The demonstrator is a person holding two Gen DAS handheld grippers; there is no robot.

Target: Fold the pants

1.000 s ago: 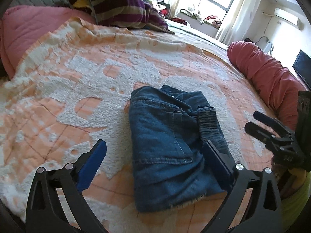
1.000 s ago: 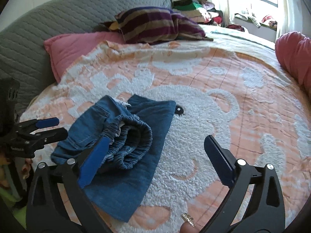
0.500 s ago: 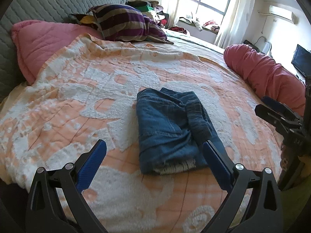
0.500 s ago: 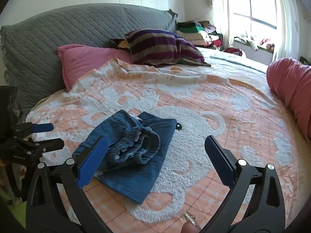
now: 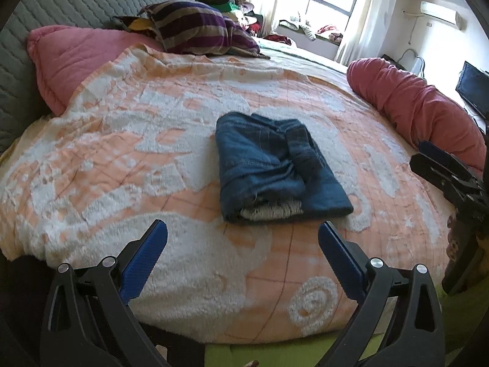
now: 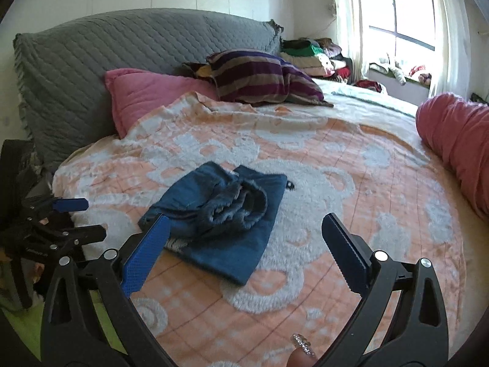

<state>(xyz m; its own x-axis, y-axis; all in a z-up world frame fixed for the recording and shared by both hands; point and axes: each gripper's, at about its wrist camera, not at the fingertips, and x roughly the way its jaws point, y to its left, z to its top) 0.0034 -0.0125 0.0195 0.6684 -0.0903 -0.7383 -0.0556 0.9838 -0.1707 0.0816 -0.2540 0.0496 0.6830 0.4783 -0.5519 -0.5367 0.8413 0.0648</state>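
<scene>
Nearest, the left gripper (image 5: 243,246) and right gripper (image 6: 246,240) hang at the bed's edge with jaws spread apart, holding nothing, probably because the folding looks done. Just beyond them the pants (image 5: 275,168) lie as a compact folded bundle on the blanket (image 5: 122,159), waistband tucked on top. Farther back sit a pink pillow (image 5: 76,58), a striped pillow (image 5: 195,27) and the grey headboard (image 6: 122,49).

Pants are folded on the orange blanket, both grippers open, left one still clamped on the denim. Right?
Not quite. The left gripper holds nothing: the left wrist view shows its blue fingers spread wide and short of the folded pants. The rest is right: pants on the orange blanket, right gripper open too.
</scene>
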